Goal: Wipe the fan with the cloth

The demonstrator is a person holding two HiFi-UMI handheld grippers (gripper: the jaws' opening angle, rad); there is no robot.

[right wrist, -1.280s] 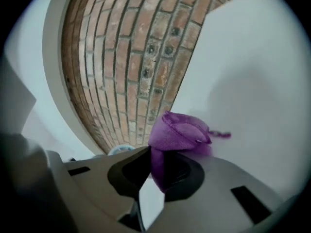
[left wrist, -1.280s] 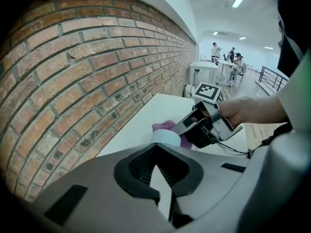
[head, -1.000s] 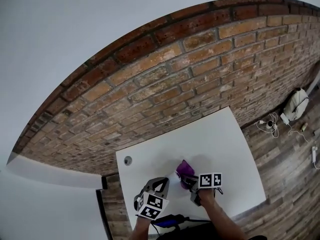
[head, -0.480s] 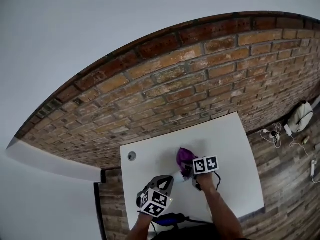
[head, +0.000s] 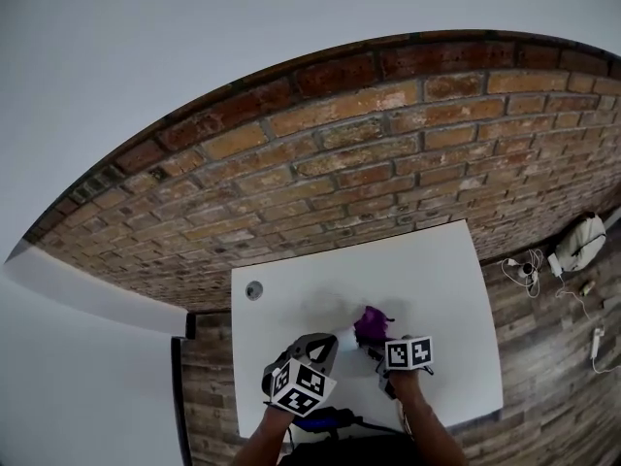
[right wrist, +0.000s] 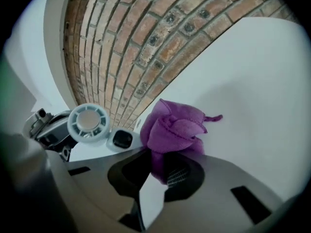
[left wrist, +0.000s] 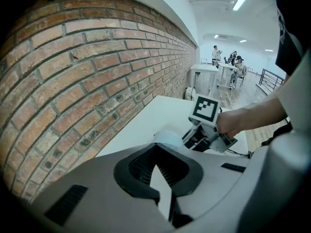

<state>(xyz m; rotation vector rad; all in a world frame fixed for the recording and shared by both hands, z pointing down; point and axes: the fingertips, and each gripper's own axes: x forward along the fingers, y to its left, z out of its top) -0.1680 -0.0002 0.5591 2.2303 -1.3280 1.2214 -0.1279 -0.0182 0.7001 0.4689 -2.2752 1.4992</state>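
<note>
A small white fan (head: 345,340) with a round grilled head (right wrist: 89,123) and a black button on its body (right wrist: 121,140) is held over the white table (head: 437,289). My left gripper (head: 315,352) is shut on it, and only the fan's pale top (left wrist: 170,137) shows beyond the closed jaws (left wrist: 160,152). My right gripper (head: 383,352) is shut on a bunched purple cloth (right wrist: 172,127), which runs down into its jaws (right wrist: 160,160). The cloth (head: 372,325) sits just right of the fan, close beside it. I cannot tell whether they touch.
A brick wall (head: 388,163) runs along the table's far edge. A round grommet (head: 254,289) sits near the table's far left corner. On the wooden floor to the right lie a white bag (head: 580,241) and cables (head: 524,265). People stand far off (left wrist: 228,59).
The right gripper carried the purple cloth away over the table, then drew it back down beside the fan, rolling as it went. The left gripper kept the fan still.
</note>
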